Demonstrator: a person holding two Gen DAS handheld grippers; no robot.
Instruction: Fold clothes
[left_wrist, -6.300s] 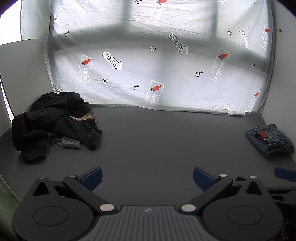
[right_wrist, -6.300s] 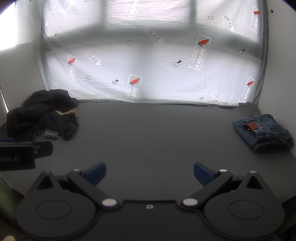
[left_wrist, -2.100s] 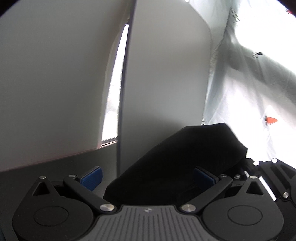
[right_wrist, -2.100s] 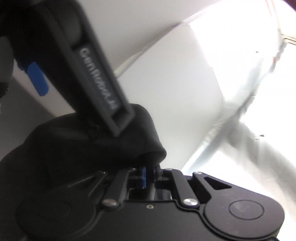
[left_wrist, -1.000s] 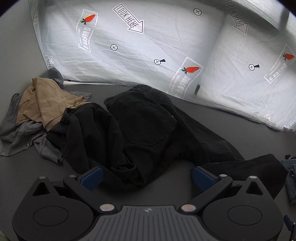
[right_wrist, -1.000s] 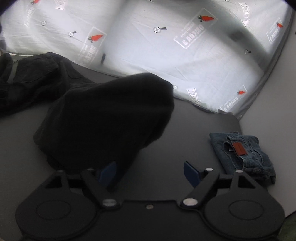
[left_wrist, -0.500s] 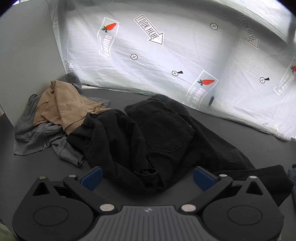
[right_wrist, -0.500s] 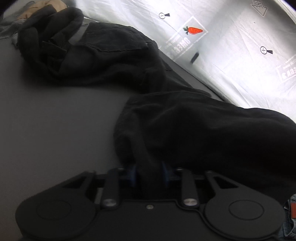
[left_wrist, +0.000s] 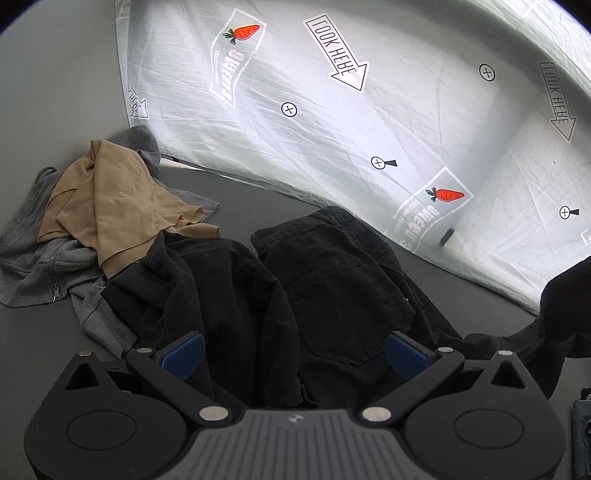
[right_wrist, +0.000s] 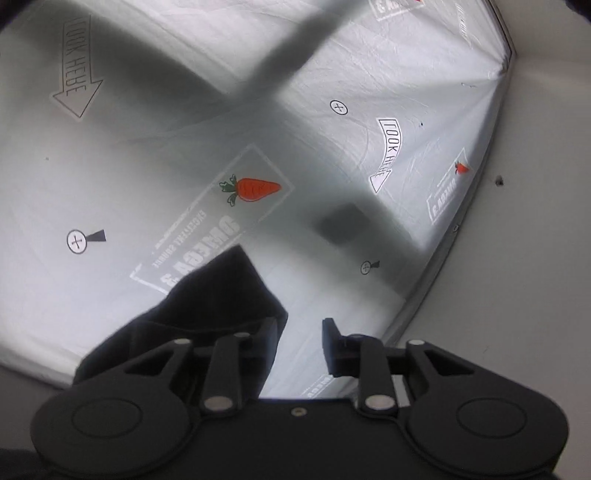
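Black trousers lie spread on the dark table, back pocket up, beside another black garment. My left gripper is open just above them, its blue pads apart over the cloth. In the right wrist view my right gripper points up at the printed sheet; its jaws stand apart, with a fold of black cloth draped over the left finger. A raised black fold also shows at the right edge of the left wrist view.
A tan garment lies on a grey zip hoodie at the table's left. A white printed backdrop sheet hangs along the far edge. Blue denim peeks in at the lower right.
My right gripper was shut on the black cloth low over the table; now it has swung upward and its jaws have parted. My left gripper has moved closer to the trousers.
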